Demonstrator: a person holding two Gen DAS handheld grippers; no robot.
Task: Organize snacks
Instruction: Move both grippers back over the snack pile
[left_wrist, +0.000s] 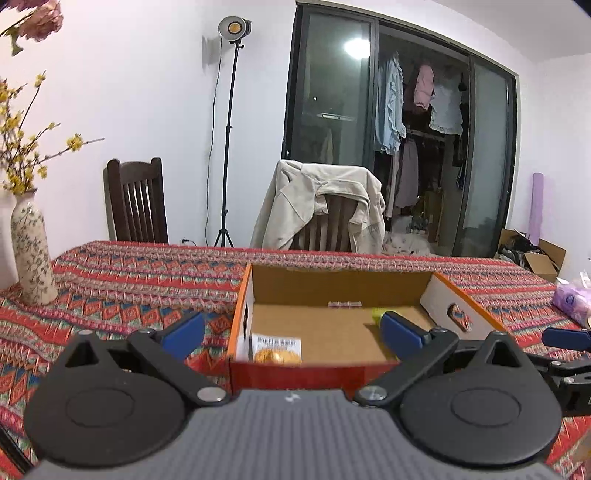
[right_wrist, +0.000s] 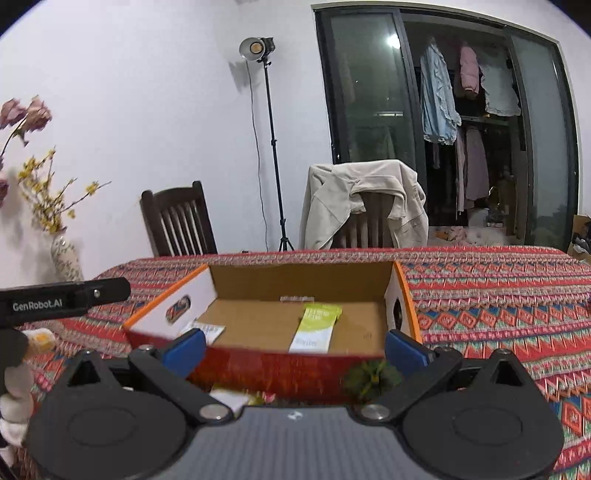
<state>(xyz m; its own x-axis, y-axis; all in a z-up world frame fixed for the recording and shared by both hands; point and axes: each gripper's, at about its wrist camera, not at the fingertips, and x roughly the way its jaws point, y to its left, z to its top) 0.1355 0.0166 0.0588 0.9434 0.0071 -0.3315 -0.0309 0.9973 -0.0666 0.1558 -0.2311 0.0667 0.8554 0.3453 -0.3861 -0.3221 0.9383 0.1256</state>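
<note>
An open cardboard box (left_wrist: 340, 284) with an orange rim and a red front stands on the patterned tablecloth. In the left wrist view a packet of yellow biscuits (left_wrist: 276, 349) lies in its near left corner. My left gripper (left_wrist: 291, 328) is open just before the box's front wall, with nothing between its blue pads. In the right wrist view the box (right_wrist: 295, 280) holds a green and white packet (right_wrist: 316, 326) and a white packet (right_wrist: 207, 328). My right gripper (right_wrist: 295, 349) is open and empty at the front wall. A green item (right_wrist: 371, 374), blurred, lies below it.
A flowered vase (left_wrist: 31, 251) with yellow branches stands at the table's left. A purple tissue pack (left_wrist: 574, 301) lies at the right edge. Two chairs, one draped with a beige jacket (left_wrist: 317, 206), stand behind the table. A gloved hand (right_wrist: 14, 402) shows at the left.
</note>
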